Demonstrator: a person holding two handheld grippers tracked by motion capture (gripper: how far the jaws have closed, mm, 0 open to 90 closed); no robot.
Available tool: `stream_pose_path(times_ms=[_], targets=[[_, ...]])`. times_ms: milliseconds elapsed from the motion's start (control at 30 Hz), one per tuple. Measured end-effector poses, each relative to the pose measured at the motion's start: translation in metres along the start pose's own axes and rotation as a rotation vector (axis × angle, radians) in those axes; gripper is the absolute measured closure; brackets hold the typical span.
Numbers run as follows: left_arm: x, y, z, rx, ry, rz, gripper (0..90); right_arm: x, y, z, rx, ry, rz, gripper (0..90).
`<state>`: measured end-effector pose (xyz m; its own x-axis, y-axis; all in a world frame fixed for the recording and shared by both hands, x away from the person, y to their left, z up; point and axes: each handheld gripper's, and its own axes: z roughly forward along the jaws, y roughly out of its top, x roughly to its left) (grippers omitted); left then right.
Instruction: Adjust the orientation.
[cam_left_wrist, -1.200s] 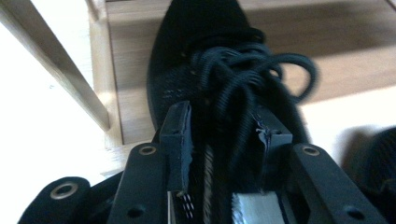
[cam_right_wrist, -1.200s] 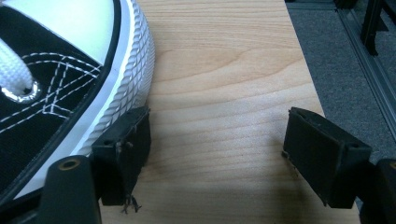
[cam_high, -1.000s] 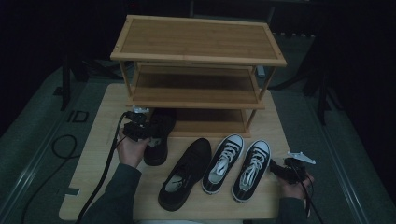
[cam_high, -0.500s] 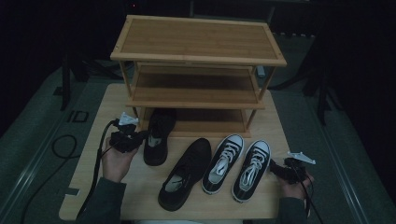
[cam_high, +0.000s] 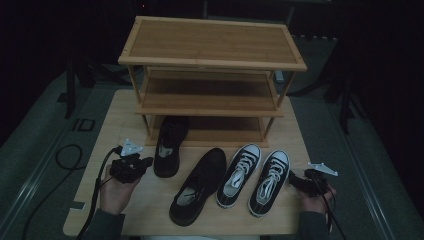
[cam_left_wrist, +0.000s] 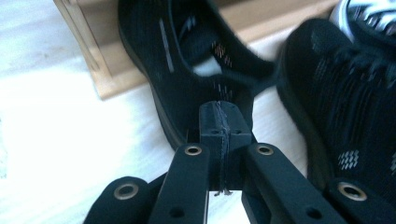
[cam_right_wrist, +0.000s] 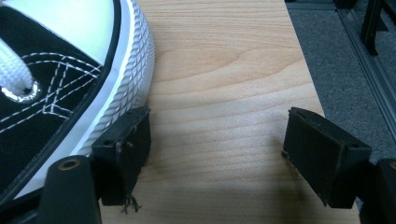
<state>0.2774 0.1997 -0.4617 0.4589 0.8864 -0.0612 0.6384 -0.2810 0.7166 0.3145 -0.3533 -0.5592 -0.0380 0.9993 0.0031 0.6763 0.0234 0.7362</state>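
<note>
On the wooden table (cam_high: 115, 125) stands a three-tier wooden shoe rack (cam_high: 210, 75), and four shoes lie in front of it. The left claw (cam_high: 145, 163) sits just beside the heel of a black shoe (cam_high: 170, 142) whose toe is tucked under the rack's bottom shelf; in the left gripper view the claw (cam_left_wrist: 220, 123) has its two jaws pressed flat together with nothing between them, its tip right at the heel rim of that shoe (cam_left_wrist: 187, 70). A second black shoe (cam_high: 200, 182) lies to the right of it, angled across the table, and its dark mesh side (cam_left_wrist: 345, 107) shows in the left gripper view. Further right, a pair of black-and-white sneakers (cam_high: 252, 175) lies side by side, toes toward the rack. The right claw (cam_high: 295, 181) rests near the table's right edge, just beside the outer sneaker; in the right gripper view the claw (cam_right_wrist: 217, 140) stands wide open and holds nothing, with one jaw close against the white ribbed sole of the outer sneaker (cam_right_wrist: 70, 70) and the other over bare wood.
</note>
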Motion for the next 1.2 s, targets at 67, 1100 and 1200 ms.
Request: stream_pose_path(times_ms=[67,1100,1200], targets=[[-0.002,-0.005,0.004,0.020,0.000,0.007,89.8,0.000,0.000,0.000,0.000,0.000,0.000,22.9],[-0.026,-0.028,0.050,0.161,-0.067,0.075,89.7,0.000,0.000,0.000,0.000,0.001,0.000,22.9],[-0.026,-0.029,0.052,0.168,-0.064,0.079,89.7,0.000,0.000,0.000,0.000,0.000,0.000,22.9]])
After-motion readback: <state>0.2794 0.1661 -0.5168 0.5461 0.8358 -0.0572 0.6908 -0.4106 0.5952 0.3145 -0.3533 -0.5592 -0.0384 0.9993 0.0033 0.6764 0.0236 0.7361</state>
